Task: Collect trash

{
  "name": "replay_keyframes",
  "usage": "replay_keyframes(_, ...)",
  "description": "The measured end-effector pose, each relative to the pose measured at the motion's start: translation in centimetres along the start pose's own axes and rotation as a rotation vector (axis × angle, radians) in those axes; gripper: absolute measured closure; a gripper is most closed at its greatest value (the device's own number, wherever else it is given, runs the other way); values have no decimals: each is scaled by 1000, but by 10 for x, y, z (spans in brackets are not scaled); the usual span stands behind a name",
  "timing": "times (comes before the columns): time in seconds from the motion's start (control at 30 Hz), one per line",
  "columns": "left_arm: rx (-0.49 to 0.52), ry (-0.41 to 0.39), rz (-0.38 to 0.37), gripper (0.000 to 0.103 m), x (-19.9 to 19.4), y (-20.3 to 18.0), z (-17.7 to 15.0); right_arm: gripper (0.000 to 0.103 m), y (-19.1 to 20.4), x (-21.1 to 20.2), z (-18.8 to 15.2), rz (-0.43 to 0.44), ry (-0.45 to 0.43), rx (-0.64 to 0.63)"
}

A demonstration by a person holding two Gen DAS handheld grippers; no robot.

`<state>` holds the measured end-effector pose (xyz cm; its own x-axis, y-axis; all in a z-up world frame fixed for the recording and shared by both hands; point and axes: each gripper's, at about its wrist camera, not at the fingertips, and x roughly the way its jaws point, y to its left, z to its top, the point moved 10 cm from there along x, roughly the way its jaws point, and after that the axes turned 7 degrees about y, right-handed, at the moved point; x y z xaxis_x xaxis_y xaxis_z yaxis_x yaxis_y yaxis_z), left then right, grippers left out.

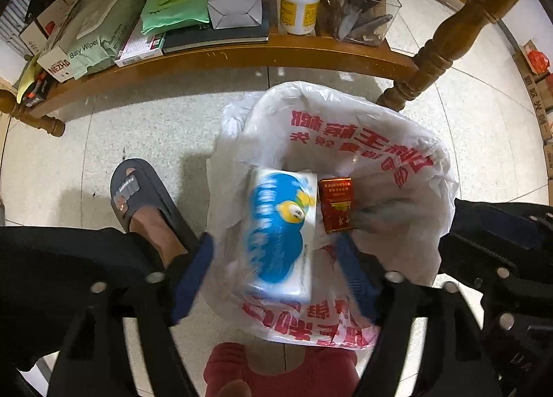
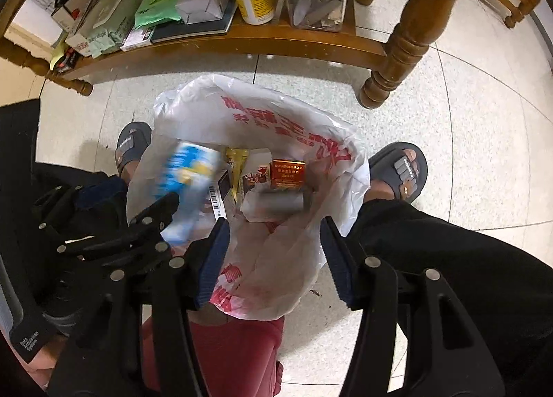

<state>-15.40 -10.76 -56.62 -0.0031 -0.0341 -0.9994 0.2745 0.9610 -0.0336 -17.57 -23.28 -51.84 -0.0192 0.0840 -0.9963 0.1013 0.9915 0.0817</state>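
Observation:
A white plastic bag with red print [image 1: 345, 127] [image 2: 276, 113] stands open on the floor over a red bin. A blue and white tissue pack [image 1: 281, 231] [image 2: 188, 172] is blurred between my left gripper's fingers, over the bag mouth. My left gripper [image 1: 276, 276] is open. Its fingers stand wider than the pack. A red cigarette box [image 1: 336, 203] [image 2: 287, 174], a yellow wrapper [image 2: 236, 163] and a grey blurred item [image 2: 281, 201] lie in the bag. My right gripper [image 2: 273, 258] is open and empty above the bag's near edge.
A wooden low shelf [image 1: 242, 54] holds baby wipes, boxes, a white pill bottle [image 1: 299, 4] and a clear container. A turned table leg [image 2: 401, 51] stands right of the bag. Feet in grey sandals [image 1: 145, 203] [image 2: 401, 172] flank the bag on the tiled floor.

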Motion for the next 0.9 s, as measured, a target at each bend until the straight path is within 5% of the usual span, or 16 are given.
replay_keyframes(0.47,-50,-31,-25,19,-15,7,5,30,-4,-12,2,17,-26,27)
replay_keyframes(0.9,-62,-162,9,8,-76,16,27,8,-1,-72,14,6,-121,9)
